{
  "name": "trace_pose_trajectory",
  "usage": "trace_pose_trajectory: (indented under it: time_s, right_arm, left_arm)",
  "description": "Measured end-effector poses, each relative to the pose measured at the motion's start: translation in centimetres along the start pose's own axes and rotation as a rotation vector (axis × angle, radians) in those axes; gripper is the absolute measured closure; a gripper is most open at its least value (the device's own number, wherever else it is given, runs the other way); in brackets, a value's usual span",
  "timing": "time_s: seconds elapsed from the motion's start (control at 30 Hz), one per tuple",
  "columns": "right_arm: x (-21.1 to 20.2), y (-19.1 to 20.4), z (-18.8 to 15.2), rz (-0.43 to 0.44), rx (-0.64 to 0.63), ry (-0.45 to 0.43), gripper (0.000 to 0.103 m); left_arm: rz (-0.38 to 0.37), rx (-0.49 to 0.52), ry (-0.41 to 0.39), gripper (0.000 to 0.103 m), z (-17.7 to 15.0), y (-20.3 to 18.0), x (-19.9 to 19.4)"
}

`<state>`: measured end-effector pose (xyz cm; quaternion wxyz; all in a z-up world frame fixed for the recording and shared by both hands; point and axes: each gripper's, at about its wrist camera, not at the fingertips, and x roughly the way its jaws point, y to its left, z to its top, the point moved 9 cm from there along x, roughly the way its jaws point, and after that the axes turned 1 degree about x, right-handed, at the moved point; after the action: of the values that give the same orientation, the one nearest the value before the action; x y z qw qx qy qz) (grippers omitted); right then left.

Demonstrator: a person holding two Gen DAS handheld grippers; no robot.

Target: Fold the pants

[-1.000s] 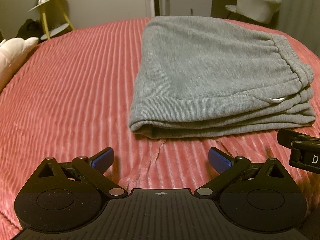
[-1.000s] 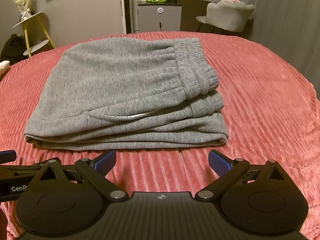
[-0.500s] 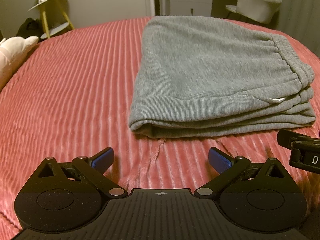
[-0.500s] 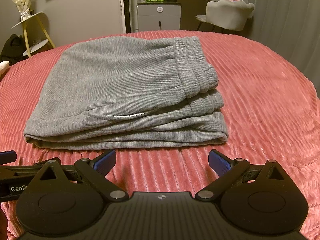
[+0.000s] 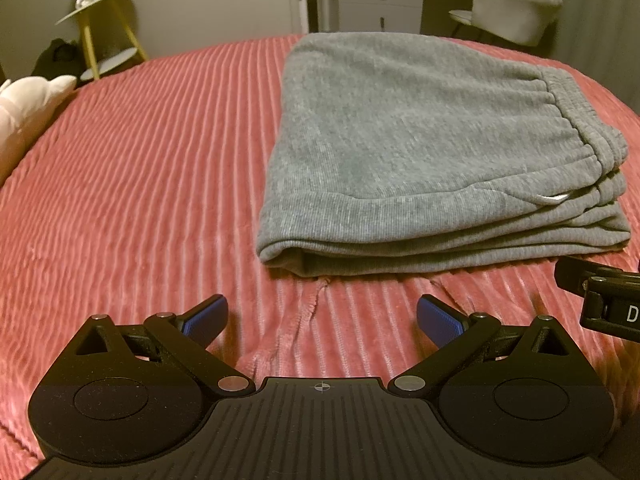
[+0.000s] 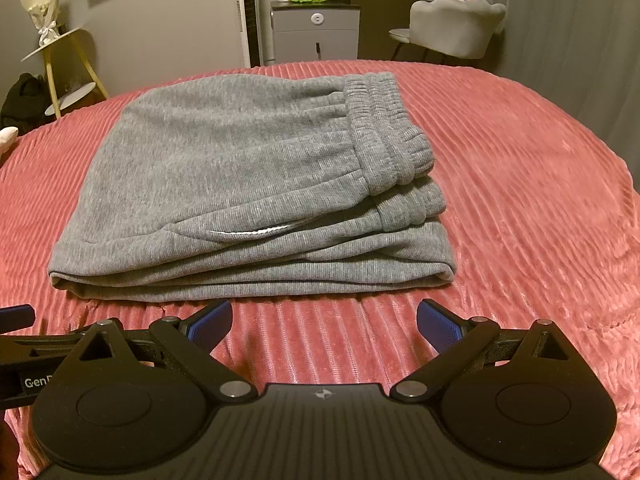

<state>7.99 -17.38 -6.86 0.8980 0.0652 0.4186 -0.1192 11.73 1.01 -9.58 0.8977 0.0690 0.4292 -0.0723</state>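
Observation:
Grey sweatpants [image 5: 420,152] [image 6: 240,184] lie folded in a flat stack of several layers on the pink ribbed bedspread [image 5: 140,184], the elastic waistband [image 6: 384,132] on the right side. My left gripper [image 5: 322,320] hovers open just short of the stack's near left corner, holding nothing. My right gripper [image 6: 324,322] is open too, a little short of the stack's near edge, its blue pads [image 6: 438,326] empty. Part of the right gripper shows at the right edge of the left wrist view; part of the left gripper shows at the left edge of the right wrist view.
A white pillow [image 5: 28,112] lies at the bed's left side. Beyond the bed stand a yellow side table [image 6: 68,72], a grey cabinet [image 6: 316,32] and a grey chair [image 6: 452,28]. Bare bedspread [image 6: 540,200] lies right of the pants.
Both grippers have drawn back and dipped very slightly; the pants sit marginally higher in the views. Jaws stay open and the pants have not moved.

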Motion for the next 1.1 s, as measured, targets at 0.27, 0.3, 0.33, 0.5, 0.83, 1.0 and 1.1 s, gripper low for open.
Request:
trace_pose_trajectory:
  time_s: [0.27, 0.3, 0.33, 0.5, 0.83, 1.0, 1.1]
  right_arm:
    - [0.04, -0.05, 0.03, 0.001, 0.001, 0.001, 0.004]
    - [0.04, -0.06, 0.02, 0.001, 0.001, 0.002, 0.004]
    - [0.04, -0.06, 0.01, 0.0, 0.002, 0.002, 0.004]
    - [-0.01, -0.1, -0.02, 0.0, 0.009, 0.003, 0.004]
    - [-0.36, -0.13, 0.01, -0.001, 0.019, -0.013, 0.004]
    - [-0.34, -0.06, -0.01, -0.005, 0.011, -0.011, 0.004]
    - [-0.35, -0.05, 0.0, -0.007, 0.008, -0.011, 0.004]
  left_arm:
    - [-0.002, -0.003, 0.0, 0.0, -0.03, 0.04, -0.05]
    - [-0.003, -0.002, 0.001, 0.0, -0.03, 0.07, -0.05]
    - [-0.003, -0.001, 0.0, 0.0, -0.02, 0.06, -0.06]
    - [-0.002, -0.002, 0.001, 0.0, -0.03, 0.02, -0.07]
    - [-0.006, -0.009, -0.009, 0.0, 0.01, 0.16, -0.23]
    - [-0.006, -0.01, -0.006, 0.0, 0.03, 0.22, -0.19]
    - [-0.008, -0.011, -0.008, 0.0, 0.03, 0.19, -0.22]
